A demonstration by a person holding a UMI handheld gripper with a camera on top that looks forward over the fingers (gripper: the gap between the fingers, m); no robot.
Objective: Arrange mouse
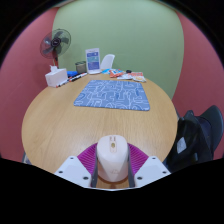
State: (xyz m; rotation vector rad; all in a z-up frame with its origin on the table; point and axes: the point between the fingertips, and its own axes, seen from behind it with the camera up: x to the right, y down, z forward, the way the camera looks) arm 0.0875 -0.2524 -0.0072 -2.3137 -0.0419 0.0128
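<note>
At about eleven o'clock on the round light-wood table [50,120], near its far rim, stands a small white box-like holder [56,76] with something blue at its side; what it contains is too small to make out. Beside it, toward twelve o'clock, a white upright card with a blue panel [93,60] stands next to a pale folded sheet [107,63], and at one o'clock lies a low scatter of small flat items [128,75] that cannot be told apart.

The hand-held gripper [113,163] sits at six o'clock, at the near rim of the table. A cream-white computer mouse [113,157] with an orange scroll wheel stands between the two magenta pads [88,155], which hug its flanks closely; the fingers are closed in on it, grasping the mouse, with no gap visible at either side.

Just beyond the mouse, the bare wood runs open toward a blue rectangular mouse mat with a white line pattern [113,95] lying at the table's centre. The table's left half is bare to its curved edge. At four o'clock a dark chair with a black bag or jacket [196,138] stands against the rim. A black desk fan [56,44] stands at ten o'clock before a red and green wall
</note>
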